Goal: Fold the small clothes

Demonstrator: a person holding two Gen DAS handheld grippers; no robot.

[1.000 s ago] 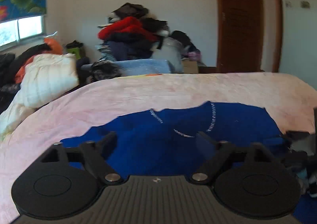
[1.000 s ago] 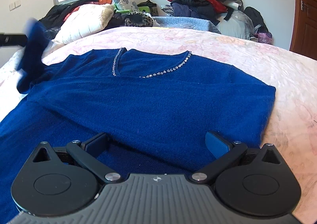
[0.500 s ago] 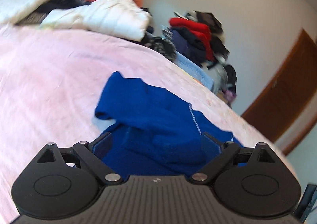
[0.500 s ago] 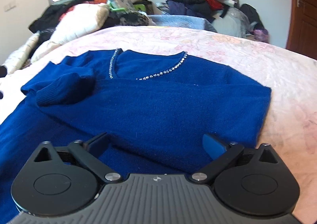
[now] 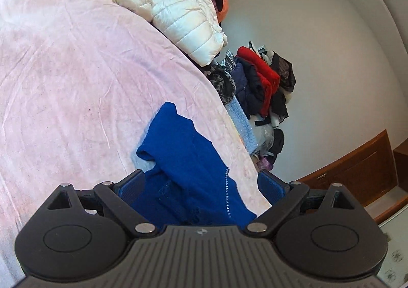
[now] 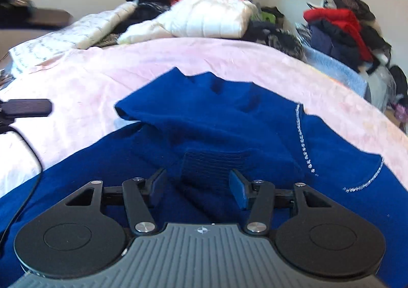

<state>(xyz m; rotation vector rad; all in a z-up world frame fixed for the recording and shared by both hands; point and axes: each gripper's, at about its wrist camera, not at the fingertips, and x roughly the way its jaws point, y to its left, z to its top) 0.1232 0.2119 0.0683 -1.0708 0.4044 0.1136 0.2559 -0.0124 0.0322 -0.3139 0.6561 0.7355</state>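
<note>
A bedroom with pale walls: a bed spread with a pink sheet (image 6: pixel 193 58), softly creased and faintly mottled, fills most of both views.

On it lies the blue sweater (image 6: pixel 229 129), a deep royal-blue knit with a fine, slightly fuzzy surface. A line of small silver beads (image 6: pixel 303 145) trims its V neckline and glints against the wool. One sleeve is folded across the body, and its ribbed cuff (image 6: pixel 214 168) lies flat on the chest, the ribs showing as close parallel ridges. In the left wrist view the sweater (image 5: pixel 188 168) appears as a rumpled blue shape on the sheet, its folded shoulder forming a rounded lump.

The right gripper (image 6: pixel 197 186) hovers over the cuff. Its jaws have just been closing and now stand about half open, with the cuff ahead of the blue pads and no cloth pinched between them. The left gripper (image 5: pixel 201 183) has its jaws spread wide, holding nothing, the sweater lying beyond and below them.

Further out, a white quilted jacket (image 6: pixel 204 20) lies puffy at the head of the bed among dark garments. To the side rises a pile of clothes (image 6: pixel 341 33) topped in red. A wooden door (image 5: pixel 357 173) is visible past the bed.
</note>
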